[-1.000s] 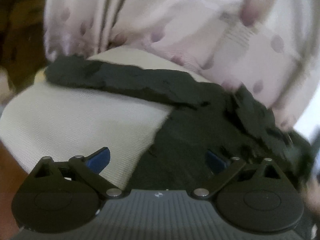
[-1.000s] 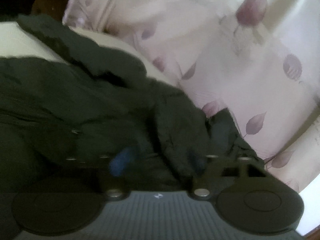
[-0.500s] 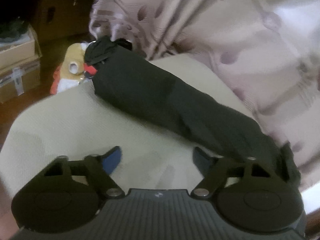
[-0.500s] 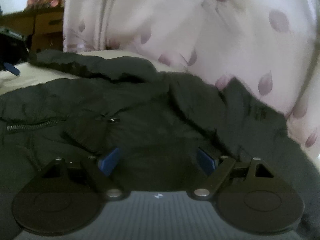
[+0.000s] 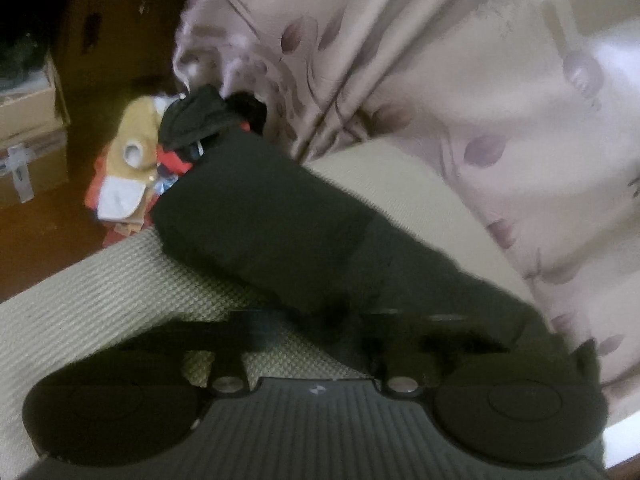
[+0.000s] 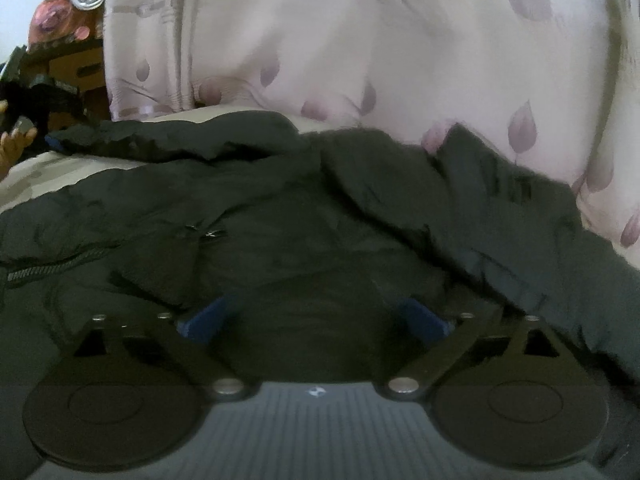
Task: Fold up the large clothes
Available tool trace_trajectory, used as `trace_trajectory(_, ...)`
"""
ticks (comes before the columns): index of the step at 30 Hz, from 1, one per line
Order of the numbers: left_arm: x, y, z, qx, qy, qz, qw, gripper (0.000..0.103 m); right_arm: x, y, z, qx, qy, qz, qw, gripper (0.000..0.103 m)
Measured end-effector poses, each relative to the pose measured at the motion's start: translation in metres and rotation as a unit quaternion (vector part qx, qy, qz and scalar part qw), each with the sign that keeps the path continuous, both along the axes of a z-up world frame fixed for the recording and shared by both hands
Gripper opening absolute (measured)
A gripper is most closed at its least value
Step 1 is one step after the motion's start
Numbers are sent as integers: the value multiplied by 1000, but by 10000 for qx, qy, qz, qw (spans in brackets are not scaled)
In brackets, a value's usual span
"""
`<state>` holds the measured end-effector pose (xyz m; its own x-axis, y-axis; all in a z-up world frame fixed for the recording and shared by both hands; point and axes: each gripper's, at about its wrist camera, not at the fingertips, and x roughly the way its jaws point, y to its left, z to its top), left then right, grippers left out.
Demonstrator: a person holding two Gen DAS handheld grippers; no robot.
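A large dark green padded jacket (image 6: 320, 216) lies spread on a cream ribbed surface (image 5: 100, 312); its zipper (image 6: 52, 268) shows at the left. One sleeve (image 5: 288, 232) stretches toward the far left edge in the left wrist view. My left gripper (image 5: 320, 328) is low at the sleeve's near edge, its fingers closed in on the dark cloth, blurred. My right gripper (image 6: 316, 316) hovers just over the jacket body, jaws wide apart, blue pads (image 6: 204, 316) showing, holding nothing.
A pale curtain with purple leaf print (image 6: 360, 40) hangs right behind the surface. Cardboard boxes (image 5: 28, 144) and a heap of toys and cloth (image 5: 128, 172) lie on the brown floor at the left. A wooden cabinet (image 6: 68, 64) stands far left.
My left gripper moved left along the sleeve, lowered onto its near edge, and its fingers closed from wide open. My right gripper steadied over the jacket body and stayed open.
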<state>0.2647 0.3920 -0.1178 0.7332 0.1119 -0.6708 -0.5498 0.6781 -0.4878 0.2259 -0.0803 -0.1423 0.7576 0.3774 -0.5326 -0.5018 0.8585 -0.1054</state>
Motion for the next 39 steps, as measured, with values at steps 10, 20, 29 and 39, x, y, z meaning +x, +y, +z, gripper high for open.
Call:
trace_trajectory(10,28,-68,113,921,-990,-412,9900,1,18,-57,6,1573,474,-826,9830,101)
trace_trajectory(20,61,-263,200,1542,-1797,-2231,9456,1,-1,-113,36,2358,547,-1148,9634,101)
trace_trajectory(29,91,-405,169,1651,-1625,-3425,9105,1,-30,-175,59,2525,292,-1425,9566,101)
trace_trajectory(39,103,-502,79,1985,-1047,-4333,8728,1,-47,-223,51,2756,265,-1715,9455,101)
